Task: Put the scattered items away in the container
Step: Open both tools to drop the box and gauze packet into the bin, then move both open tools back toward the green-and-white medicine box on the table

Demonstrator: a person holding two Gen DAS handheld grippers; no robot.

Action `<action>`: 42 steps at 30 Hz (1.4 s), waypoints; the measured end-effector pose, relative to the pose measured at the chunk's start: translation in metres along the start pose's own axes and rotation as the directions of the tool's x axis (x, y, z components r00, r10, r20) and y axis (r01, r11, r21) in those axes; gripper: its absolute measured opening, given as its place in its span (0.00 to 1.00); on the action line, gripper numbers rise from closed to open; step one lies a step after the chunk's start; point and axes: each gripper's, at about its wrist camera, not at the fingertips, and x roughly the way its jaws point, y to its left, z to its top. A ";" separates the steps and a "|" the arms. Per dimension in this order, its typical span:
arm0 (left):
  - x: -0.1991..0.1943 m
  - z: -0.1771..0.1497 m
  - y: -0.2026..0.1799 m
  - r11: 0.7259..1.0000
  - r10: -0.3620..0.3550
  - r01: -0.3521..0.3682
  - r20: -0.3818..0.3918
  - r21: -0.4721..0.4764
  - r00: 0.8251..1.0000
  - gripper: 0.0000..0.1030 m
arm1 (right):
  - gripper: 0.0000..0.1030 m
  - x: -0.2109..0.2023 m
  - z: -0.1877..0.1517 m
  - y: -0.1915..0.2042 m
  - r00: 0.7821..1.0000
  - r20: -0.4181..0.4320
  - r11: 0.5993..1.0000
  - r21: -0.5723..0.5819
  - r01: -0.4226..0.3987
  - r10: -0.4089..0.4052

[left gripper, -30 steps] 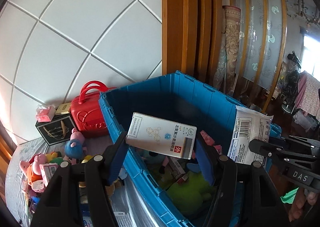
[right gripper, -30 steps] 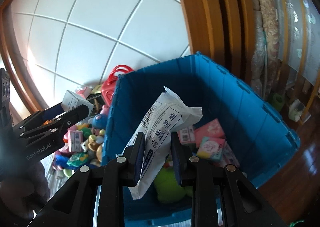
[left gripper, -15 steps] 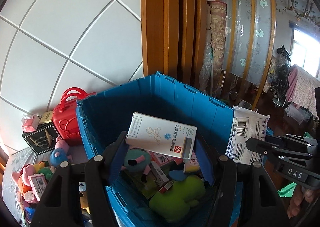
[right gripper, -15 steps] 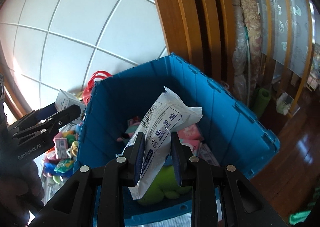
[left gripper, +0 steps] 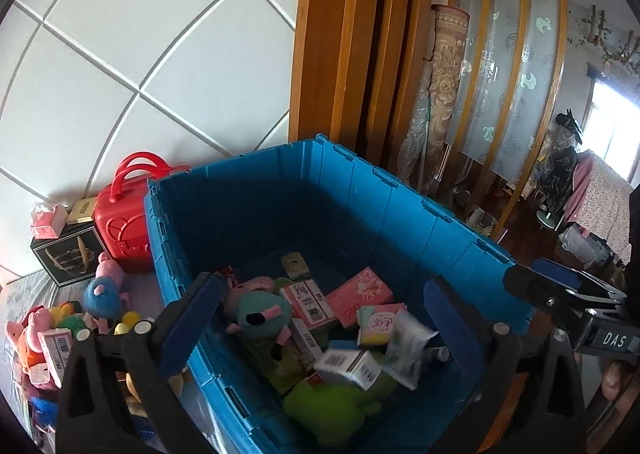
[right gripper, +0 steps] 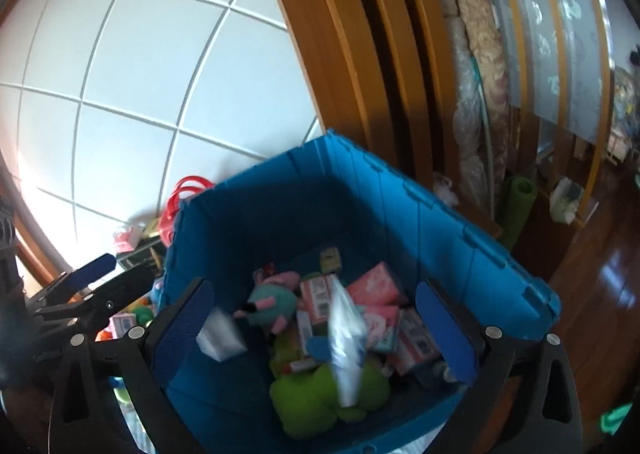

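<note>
With both the left gripper [left gripper: 320, 318] and right gripper [right gripper: 314, 330] just released and empty over the blue bin [left gripper: 460, 250], we risk the falling white packet [right gripper: 346, 350] bouncing out.

one blue bin [left gripper: 400, 214]. in the bin: one green plush [left gripper: 332, 406], one teal plush [left gripper: 260, 310], one white box [left gripper: 348, 366], one white packet [left gripper: 408, 338]. left of the bin: one red case [left gripper: 124, 226], one black box [left gripper: 68, 254].

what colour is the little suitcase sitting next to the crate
Red. The suitcase shows best in the left wrist view.
</note>
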 end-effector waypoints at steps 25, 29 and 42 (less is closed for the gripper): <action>-0.054 -0.134 0.150 0.958 0.228 -0.251 -0.161 -0.140 0.960 1.00 | 1.00 0.016 -0.056 0.126 0.977 -0.067 0.964 -0.164 -0.211 0.202; -0.077 -0.168 0.190 0.939 0.261 -0.294 -0.189 -0.178 0.947 1.00 | 1.00 0.014 -0.075 0.167 0.966 -0.088 0.942 -0.214 -0.257 0.244; -0.134 -0.258 0.303 0.906 0.284 -0.351 -0.277 -0.237 0.918 1.00 | 1.00 0.030 -0.161 0.272 0.948 -0.202 0.923 -0.248 -0.293 0.247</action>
